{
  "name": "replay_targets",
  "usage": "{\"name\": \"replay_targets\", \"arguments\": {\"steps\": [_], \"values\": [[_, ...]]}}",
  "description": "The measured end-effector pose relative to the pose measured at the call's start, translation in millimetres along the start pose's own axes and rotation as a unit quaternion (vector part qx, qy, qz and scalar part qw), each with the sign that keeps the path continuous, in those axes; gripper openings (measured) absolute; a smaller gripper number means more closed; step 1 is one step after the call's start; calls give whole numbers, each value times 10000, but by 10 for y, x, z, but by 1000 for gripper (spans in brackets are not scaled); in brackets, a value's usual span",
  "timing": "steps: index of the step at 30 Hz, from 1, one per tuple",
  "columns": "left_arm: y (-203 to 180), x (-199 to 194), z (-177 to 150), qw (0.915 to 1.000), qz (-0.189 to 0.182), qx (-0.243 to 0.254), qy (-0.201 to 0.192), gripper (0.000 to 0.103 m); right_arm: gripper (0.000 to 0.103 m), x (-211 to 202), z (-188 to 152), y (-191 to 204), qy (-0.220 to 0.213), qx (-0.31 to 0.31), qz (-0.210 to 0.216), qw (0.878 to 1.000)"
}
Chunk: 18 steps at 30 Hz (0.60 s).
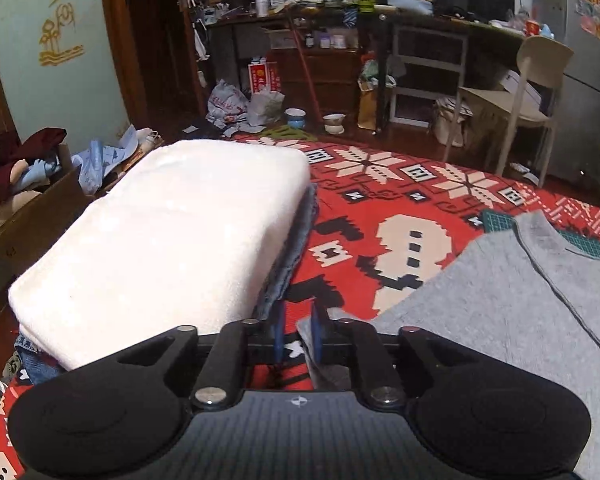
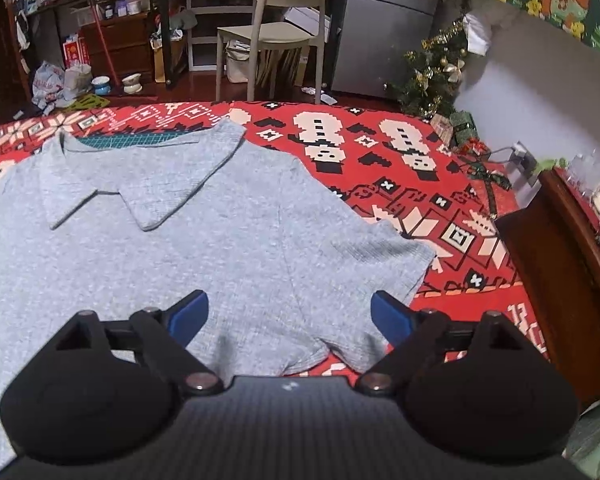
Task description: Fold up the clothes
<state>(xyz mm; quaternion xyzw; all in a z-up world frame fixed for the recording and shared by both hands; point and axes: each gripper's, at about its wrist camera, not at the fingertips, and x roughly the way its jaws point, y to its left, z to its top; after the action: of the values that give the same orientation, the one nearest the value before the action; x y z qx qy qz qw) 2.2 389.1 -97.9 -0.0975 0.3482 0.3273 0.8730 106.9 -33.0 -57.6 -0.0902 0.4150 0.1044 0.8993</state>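
A grey polo shirt (image 2: 148, 264) lies flat on the red patterned blanket (image 2: 380, 184), collar (image 2: 112, 196) away from me and one sleeve folded in over the chest. My right gripper (image 2: 290, 316) hovers wide open above the shirt's near right part, nothing between its blue pads. In the left wrist view the shirt (image 1: 520, 300) spreads to the right. My left gripper (image 1: 297, 332) stands at the shirt's corner with only a narrow gap between its jaws. The cloth edge rests against the right pad (image 1: 316, 332), and red blanket shows in the gap.
A folded white garment (image 1: 160, 232) sits on a stack with blue denim (image 1: 298, 232) at the left. A cardboard box of clothes (image 1: 24, 184) stands beyond it. A green mat (image 2: 140, 140) peeks out under the collar. Chair (image 2: 284, 20), small Christmas tree (image 2: 432, 76) and dark wooden furniture (image 2: 560, 280) border the blanket.
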Motion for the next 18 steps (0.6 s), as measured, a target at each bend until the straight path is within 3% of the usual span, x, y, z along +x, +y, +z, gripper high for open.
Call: {"name": "replay_targets", "arguments": {"steps": [7, 12, 16, 18], "values": [[355, -291, -10, 9925, -726, -934, 301, 21, 91, 27, -10, -31, 56, 105, -71, 9999], [489, -467, -251, 9650, -1836, -1570, 1018, 21, 92, 34, -26, -18, 99, 59, -142, 9998], [409, -444, -423, 9436, -2255, -1859, 1555, 21, 92, 36, -39, -10, 128, 26, -189, 9997], [363, -396, -448, 9390, -2287, -1939, 1682, 21, 92, 27, -49, -13, 116, 18, -219, 9997]]}}
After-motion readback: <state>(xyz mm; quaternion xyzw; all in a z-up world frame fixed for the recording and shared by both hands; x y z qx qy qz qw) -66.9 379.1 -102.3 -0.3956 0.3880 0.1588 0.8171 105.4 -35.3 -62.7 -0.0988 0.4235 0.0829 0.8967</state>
